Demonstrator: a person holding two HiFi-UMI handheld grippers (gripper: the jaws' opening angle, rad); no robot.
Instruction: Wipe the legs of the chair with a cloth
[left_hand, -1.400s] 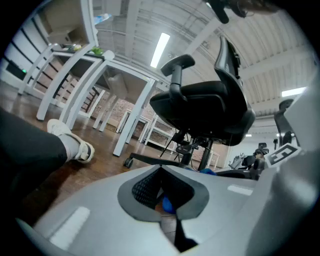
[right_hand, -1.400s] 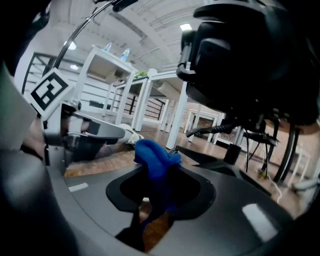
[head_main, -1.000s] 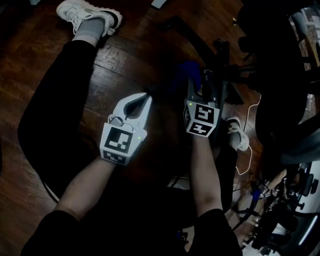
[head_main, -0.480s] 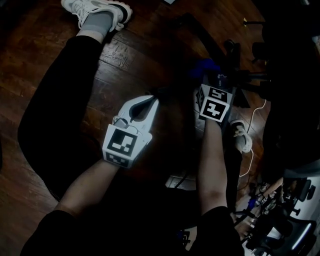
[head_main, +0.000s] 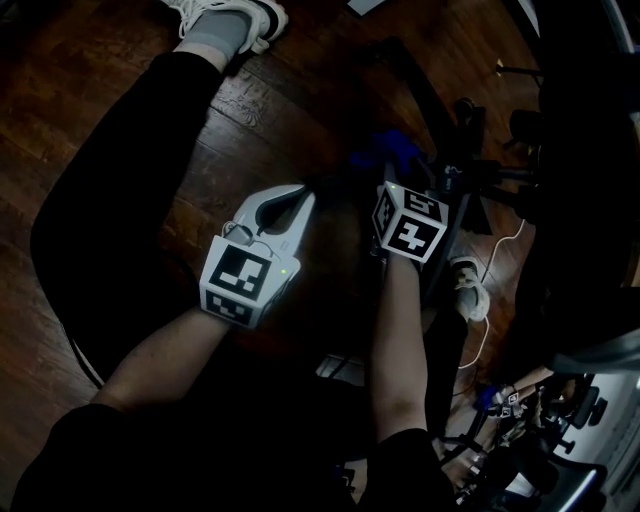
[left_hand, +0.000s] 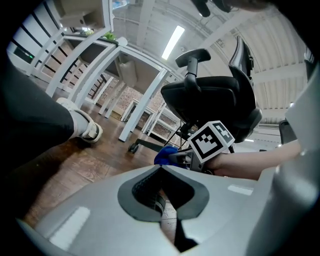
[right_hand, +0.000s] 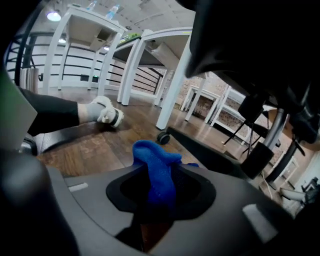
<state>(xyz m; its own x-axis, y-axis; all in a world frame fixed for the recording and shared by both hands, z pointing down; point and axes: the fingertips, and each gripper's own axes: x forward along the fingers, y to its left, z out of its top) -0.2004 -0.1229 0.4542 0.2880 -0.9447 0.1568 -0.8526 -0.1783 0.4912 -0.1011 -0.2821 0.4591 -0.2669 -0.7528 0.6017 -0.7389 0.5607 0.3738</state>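
Cloth (right_hand: 151, 152) pinched in right tongs (right_hand: 159, 190), seemingly near chair leg (right_hand: 205, 150); left tongs (left_hand: 161, 169) closed, empty.

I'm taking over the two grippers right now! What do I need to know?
Left gripper: shut, holding nothing, over the wooden floor.
Right gripper: shut on the blue cloth, pointing down toward the chair's base.
Chair leg, black, lies just ahead of the cloth; contact cannot be told.
Done: the cloth is in the grip. Which legs are already wiped does not show.
Left: rub the cloth along each leg.
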